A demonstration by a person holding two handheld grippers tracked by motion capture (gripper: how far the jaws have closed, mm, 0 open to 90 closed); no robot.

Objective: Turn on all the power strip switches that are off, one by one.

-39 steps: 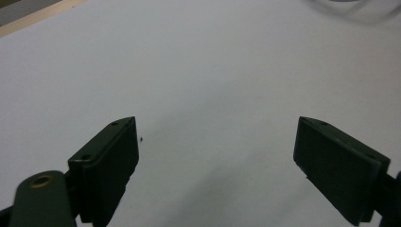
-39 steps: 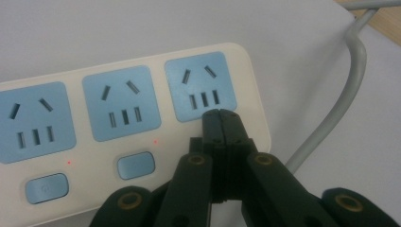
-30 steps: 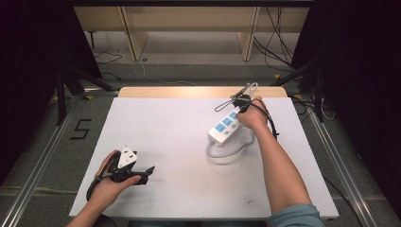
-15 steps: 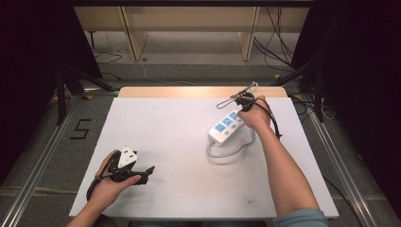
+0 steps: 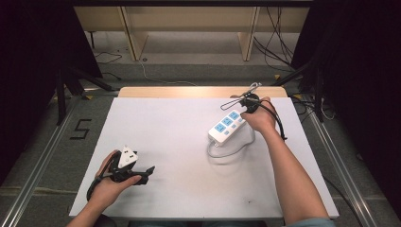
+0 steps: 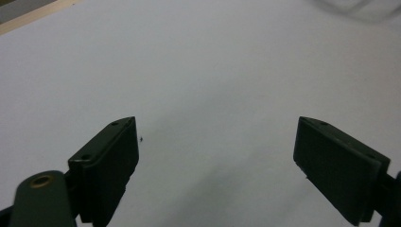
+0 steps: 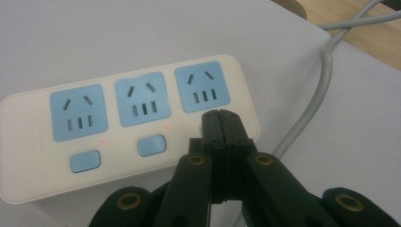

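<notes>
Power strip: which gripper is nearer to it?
Right. The right gripper, shut, has its tips over the power strip by the third switch; the left gripper sits open at the table's near left.

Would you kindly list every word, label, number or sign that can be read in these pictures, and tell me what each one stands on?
"5": a dark numeral marked on the grey floor, left of the white table.
White plastic power strip with blue sockets: no brand or lettering can be read on it; I can make out small red dots beside its blue buttons, and no characters.
No other text is legible.
</notes>
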